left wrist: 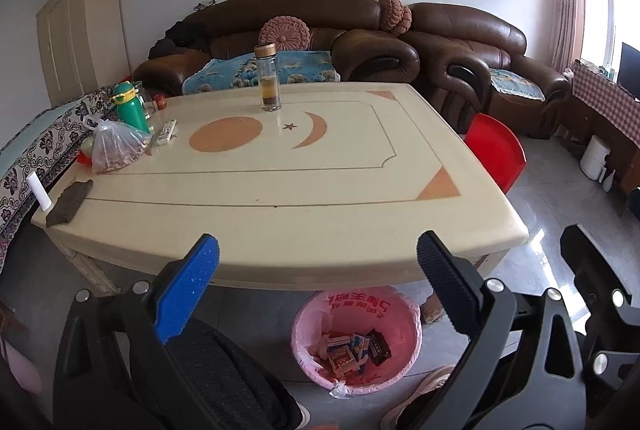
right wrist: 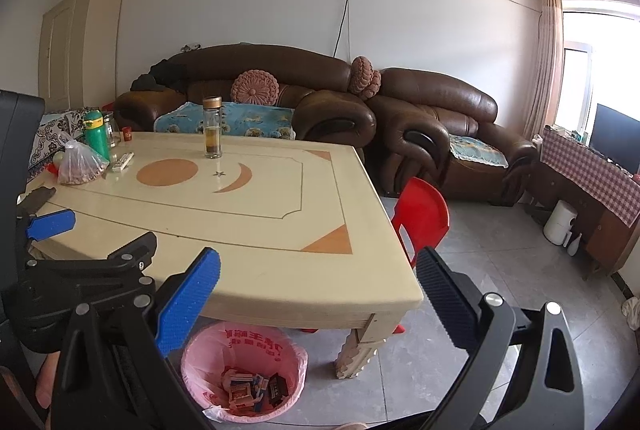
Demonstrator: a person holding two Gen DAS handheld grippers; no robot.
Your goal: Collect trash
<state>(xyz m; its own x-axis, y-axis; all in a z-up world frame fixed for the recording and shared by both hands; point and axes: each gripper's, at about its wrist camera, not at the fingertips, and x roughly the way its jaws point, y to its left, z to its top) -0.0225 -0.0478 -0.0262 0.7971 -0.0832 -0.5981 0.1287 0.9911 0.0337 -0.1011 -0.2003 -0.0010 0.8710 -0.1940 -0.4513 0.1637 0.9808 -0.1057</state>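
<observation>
Both the left gripper [left wrist: 318, 262] and right gripper [right wrist: 320, 270] hang spread and empty, the boxes [left wrist: 354, 350] lie in the bin [left wrist: 404, 310] under the table [left wrist: 320, 197], so collecting looks finished unless more trash turns up.

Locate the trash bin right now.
In both views the pink-lined trash bin sits on the floor beneath the table near edge, small boxes inside.

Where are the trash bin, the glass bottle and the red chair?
trash bin [left wrist: 414, 340], left wrist view, right side of the pink-lined rim.
glass bottle [left wrist: 269, 79], left wrist view, middle of the clear body.
red chair [right wrist: 422, 216], right wrist view, backrest.
</observation>
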